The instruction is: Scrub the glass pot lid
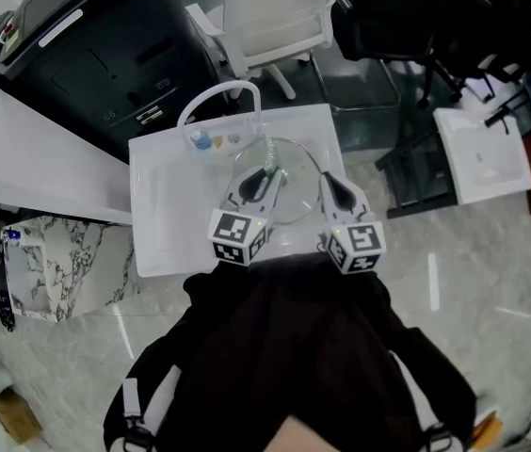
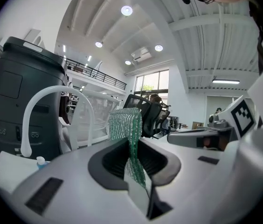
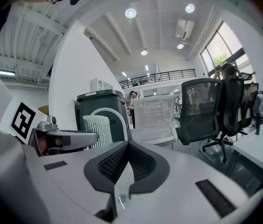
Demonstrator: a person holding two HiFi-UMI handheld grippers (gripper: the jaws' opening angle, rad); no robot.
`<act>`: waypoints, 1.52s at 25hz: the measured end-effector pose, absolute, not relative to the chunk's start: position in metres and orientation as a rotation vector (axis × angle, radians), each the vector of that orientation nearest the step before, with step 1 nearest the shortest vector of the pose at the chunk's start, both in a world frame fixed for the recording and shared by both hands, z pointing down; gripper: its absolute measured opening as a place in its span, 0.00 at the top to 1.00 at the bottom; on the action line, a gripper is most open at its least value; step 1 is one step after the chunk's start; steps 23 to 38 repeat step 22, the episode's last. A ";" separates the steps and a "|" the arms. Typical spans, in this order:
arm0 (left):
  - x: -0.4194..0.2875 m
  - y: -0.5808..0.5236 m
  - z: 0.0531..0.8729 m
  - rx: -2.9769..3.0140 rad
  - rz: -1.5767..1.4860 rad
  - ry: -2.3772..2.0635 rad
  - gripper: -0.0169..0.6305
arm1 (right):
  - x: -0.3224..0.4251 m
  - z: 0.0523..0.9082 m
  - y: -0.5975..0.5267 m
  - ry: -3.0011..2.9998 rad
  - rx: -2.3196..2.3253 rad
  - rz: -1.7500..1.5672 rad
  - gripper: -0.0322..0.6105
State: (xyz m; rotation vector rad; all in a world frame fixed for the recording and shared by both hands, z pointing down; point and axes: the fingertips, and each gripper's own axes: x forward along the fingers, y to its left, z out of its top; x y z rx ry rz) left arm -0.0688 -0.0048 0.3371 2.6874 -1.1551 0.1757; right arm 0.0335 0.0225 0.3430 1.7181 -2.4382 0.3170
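Observation:
Over the white sink (image 1: 167,217) in the head view hangs the clear glass pot lid (image 1: 289,201), between both grippers. My left gripper (image 1: 264,179) is shut on a green mesh scrubbing cloth (image 1: 267,156), which rests against the lid's glass. In the left gripper view the cloth (image 2: 124,125) stands up out of the shut left gripper (image 2: 134,158). At the lid's right edge my right gripper (image 1: 328,183) is shut on the rim. In the right gripper view a thin strip of the rim (image 3: 121,191) shows in the shut right gripper (image 3: 128,164), with the cloth (image 3: 97,129) at the left.
A white arched faucet (image 1: 211,97) and small bottles (image 1: 201,141) stand at the sink's back edge. Behind are a black bin (image 1: 105,45), a white mesh chair (image 1: 275,12) and a black office chair (image 1: 416,17). A white counter (image 1: 30,158) lies to the left.

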 end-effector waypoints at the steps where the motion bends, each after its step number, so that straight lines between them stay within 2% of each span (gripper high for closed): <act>1: -0.069 -0.003 0.337 2.688 0.180 -1.164 0.89 | 0.034 0.342 0.022 -2.441 1.723 0.319 0.95; 38: -0.063 0.002 0.330 2.721 0.180 -1.185 0.89 | 0.037 0.336 0.019 -2.483 1.746 0.396 0.95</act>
